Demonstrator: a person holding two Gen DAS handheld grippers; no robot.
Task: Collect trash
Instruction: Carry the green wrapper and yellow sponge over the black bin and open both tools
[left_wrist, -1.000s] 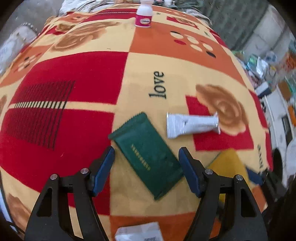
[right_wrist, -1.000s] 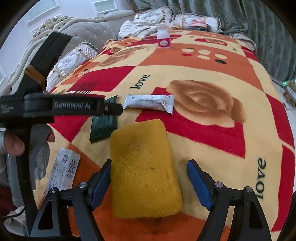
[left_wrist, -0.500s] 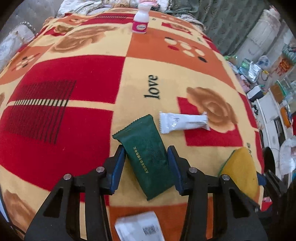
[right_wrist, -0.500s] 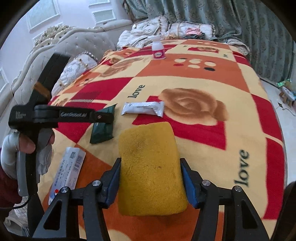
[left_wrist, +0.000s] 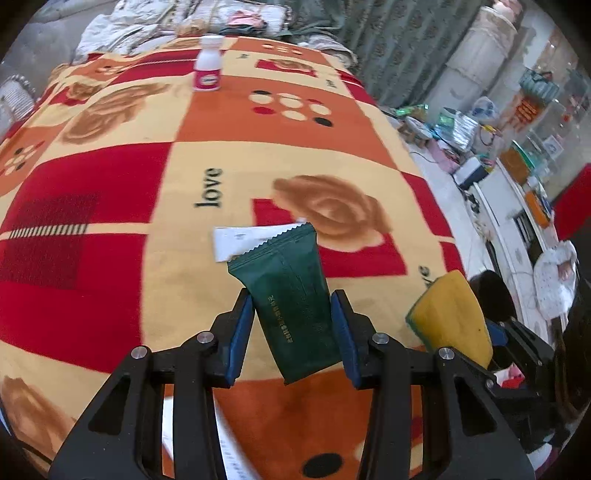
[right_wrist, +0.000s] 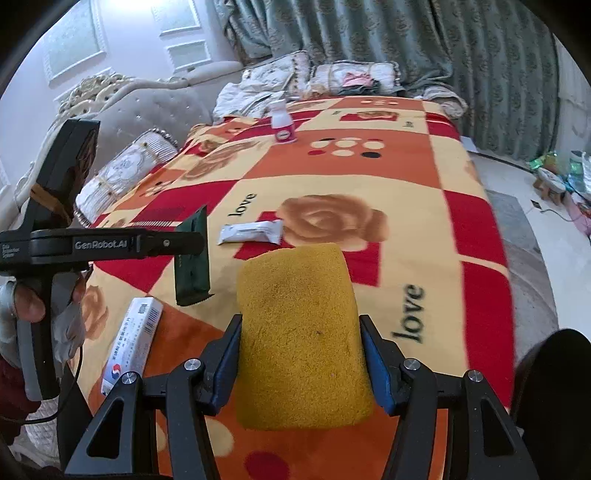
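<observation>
A dark green snack packet (left_wrist: 284, 266) hangs between the blue pads of my left gripper (left_wrist: 291, 299), whose jaws are closing and pressing on it; the packet is lifted off the patterned blanket (left_wrist: 92, 258). The right wrist view shows the same packet (right_wrist: 194, 266) hanging upright from the left gripper (right_wrist: 197, 243). My right gripper (right_wrist: 301, 321) is shut on a yellow sponge (right_wrist: 295, 295), held above the blanket. That sponge (left_wrist: 454, 314) also shows at the right of the left wrist view. A white wrapper (left_wrist: 243, 243) lies flat just beyond the packet.
A small white bottle with a pink label (right_wrist: 282, 122) stands at the far end of the blanket. A white carton with a barcode (right_wrist: 133, 343) lies near the front left edge. Pillows, a sofa and curtains lie beyond; floor clutter (left_wrist: 454, 129) is at the right.
Both grippers closed, the left on the green packet and the right on the sponge, then both rose. The packet now hangs clear of the blanket and partly covers the white wrapper.
</observation>
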